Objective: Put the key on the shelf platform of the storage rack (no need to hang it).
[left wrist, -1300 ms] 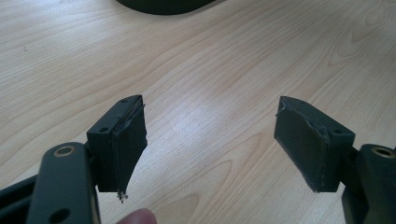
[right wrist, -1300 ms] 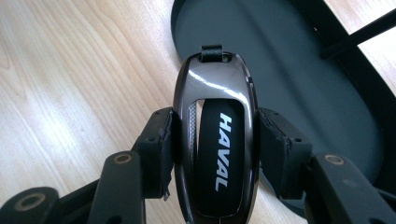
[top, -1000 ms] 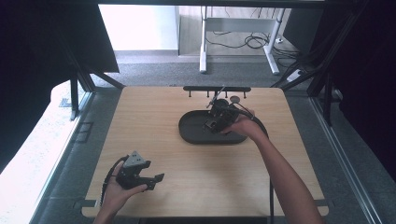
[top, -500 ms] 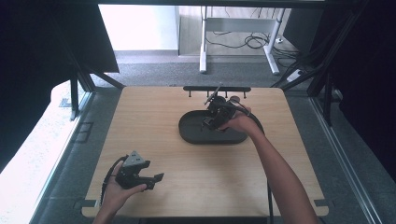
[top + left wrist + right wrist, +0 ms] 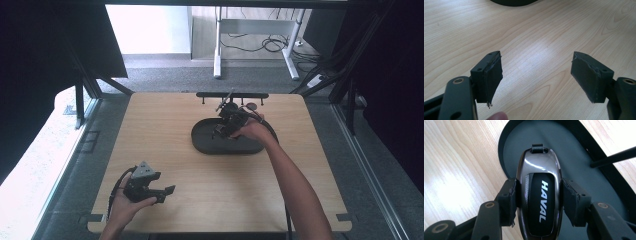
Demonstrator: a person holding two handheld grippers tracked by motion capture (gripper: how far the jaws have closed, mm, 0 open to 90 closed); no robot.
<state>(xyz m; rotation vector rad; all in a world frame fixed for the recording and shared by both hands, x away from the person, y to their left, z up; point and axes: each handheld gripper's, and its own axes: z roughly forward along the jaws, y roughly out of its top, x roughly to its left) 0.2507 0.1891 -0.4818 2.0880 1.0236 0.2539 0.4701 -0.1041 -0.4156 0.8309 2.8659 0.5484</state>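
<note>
My right gripper (image 5: 539, 202) is shut on a glossy dark car key fob (image 5: 540, 197) with "HAVAL" in white letters and a small strap loop at its far end. The pads press on both long sides of the fob. It hangs over a dark oval tray (image 5: 579, 157). In the high view that right gripper (image 5: 220, 132) sits over the tray (image 5: 240, 148) at the table's middle back. My left gripper (image 5: 166, 195) rests low at the front left, held in a hand. Its jaws stand wide open over bare wood, as the left gripper (image 5: 536, 75) view shows.
A black rail (image 5: 232, 95) on short posts runs along the table's back edge, with a small round black piece (image 5: 251, 106) in front of it. A thin black rod (image 5: 614, 157) crosses the tray's far right rim. The tray's edge (image 5: 514, 2) shows far ahead of the left jaws.
The right gripper with the key fob has shifted a little to the left and lower over the tray. The left gripper has stayed put.
</note>
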